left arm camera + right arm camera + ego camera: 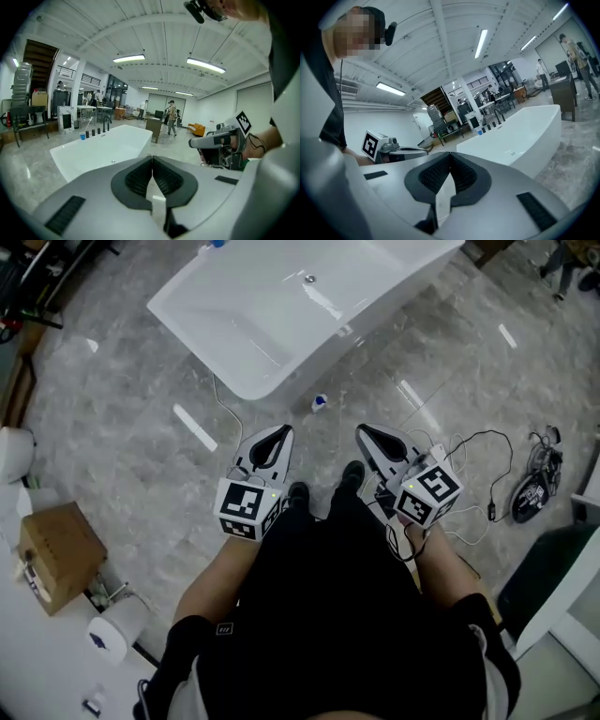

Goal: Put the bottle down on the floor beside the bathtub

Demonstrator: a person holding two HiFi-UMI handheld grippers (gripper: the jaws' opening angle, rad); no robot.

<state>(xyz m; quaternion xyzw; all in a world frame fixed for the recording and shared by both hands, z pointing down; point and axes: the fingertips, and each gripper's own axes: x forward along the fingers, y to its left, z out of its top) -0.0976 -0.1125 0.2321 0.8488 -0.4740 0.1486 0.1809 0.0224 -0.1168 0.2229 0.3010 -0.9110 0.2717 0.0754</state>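
Note:
A small white bottle with a blue cap [319, 402] stands on the grey marble floor just off the near end of the white bathtub [234, 306]. Neither gripper touches it. My left gripper [282, 434] is held at waist height, its tips pointing toward the tub, jaws shut and empty. My right gripper [363, 432] hangs beside it, also shut with nothing in it. In the left gripper view the jaws [152, 159] meet above the bathtub [103, 147]. The right gripper view shows its jaws [450, 157] closed before the bathtub [520, 136].
A cardboard box [58, 554] and a paper roll [111, 634] lie at the left. Cables [487, 484] and a black device [532, 488] lie on the floor at the right. A blue cup [82, 136] and dark taps sit on the tub's far rim. People stand far off.

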